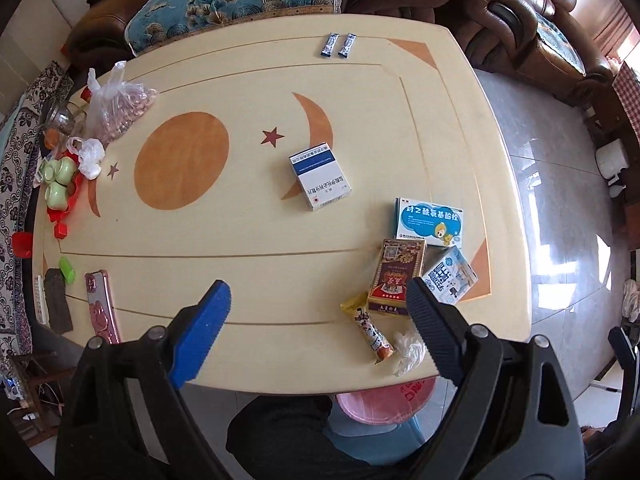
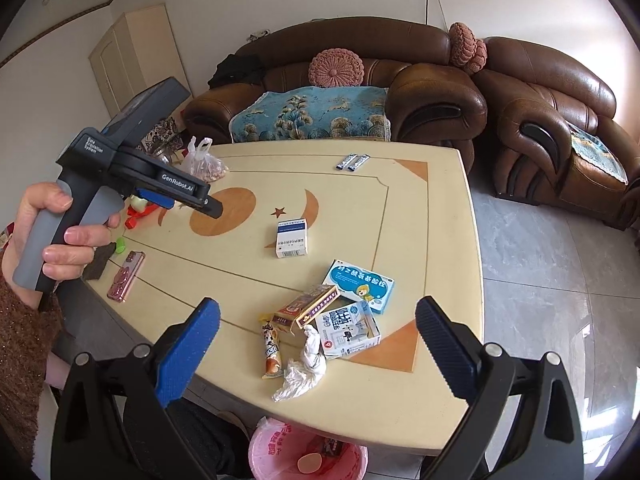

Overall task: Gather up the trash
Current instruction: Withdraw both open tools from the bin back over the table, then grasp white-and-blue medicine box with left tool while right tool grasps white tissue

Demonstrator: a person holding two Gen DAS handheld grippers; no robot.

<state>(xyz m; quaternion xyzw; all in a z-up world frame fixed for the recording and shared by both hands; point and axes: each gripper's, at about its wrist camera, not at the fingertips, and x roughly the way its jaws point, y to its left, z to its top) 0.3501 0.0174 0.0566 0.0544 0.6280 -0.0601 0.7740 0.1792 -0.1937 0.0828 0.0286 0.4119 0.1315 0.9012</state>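
Trash lies near the table's front right corner: a red-gold box (image 1: 396, 276) (image 2: 308, 308), a blue cartoon box (image 1: 430, 222) (image 2: 360, 284), a white printed carton (image 1: 452, 276) (image 2: 348, 330), a snack wrapper (image 1: 370, 328) (image 2: 272, 352) and crumpled white plastic (image 1: 408, 352) (image 2: 304, 368). A white-and-blue medicine box (image 1: 322, 176) (image 2: 292, 238) sits mid-table, with two blue sachets (image 1: 338, 45) (image 2: 354, 162) at the far edge. A pink-lined bin (image 1: 384, 400) (image 2: 308, 452) stands under the near edge. My left gripper (image 1: 320, 292) (image 2: 188, 204) hangs open and empty high above the table. My right gripper (image 2: 318, 312) is open and empty above the pile.
A phone in a pink case (image 1: 102, 304) (image 2: 128, 276), a bag of nuts (image 1: 120, 108), green cups on a red tray (image 1: 60, 180) and a glass jar crowd the table's left side. Brown leather sofas (image 2: 400, 92) stand behind. Grey tiled floor lies to the right.
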